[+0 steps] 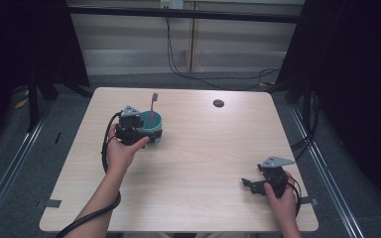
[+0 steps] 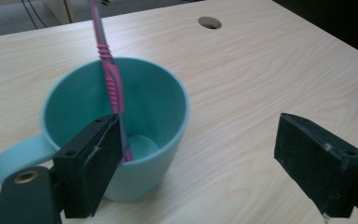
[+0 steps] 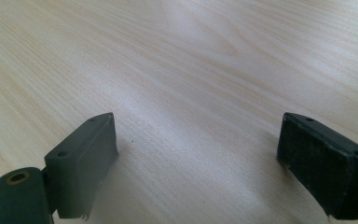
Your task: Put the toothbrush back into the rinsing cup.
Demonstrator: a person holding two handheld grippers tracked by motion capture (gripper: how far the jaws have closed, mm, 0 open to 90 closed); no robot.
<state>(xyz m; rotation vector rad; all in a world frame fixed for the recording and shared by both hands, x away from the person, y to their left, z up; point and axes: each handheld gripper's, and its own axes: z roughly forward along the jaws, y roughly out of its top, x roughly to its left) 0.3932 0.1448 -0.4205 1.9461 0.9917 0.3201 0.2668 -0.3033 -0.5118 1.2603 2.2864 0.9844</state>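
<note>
Brush (image 2: 111, 77) leaned in the mug (image 2: 168, 100) at the table's (image 1: 203, 144) left. Left gripper (image 2: 205, 154) gaped wide beside it, right gripper (image 3: 200, 163) was empty and open. Pulling back carelessly could've clipped the rim and tipped everything.

Glossy teal mug (image 2: 163, 116), matt wood table (image 2: 261, 74)

From the high view we look forward and down over the whole pale wooden table (image 1: 203, 148). Our left gripper view sits close above the teal ceramic mug (image 2: 116, 126), also seen from above. Our right gripper view skims low across bare tabletop, very near it.
</note>
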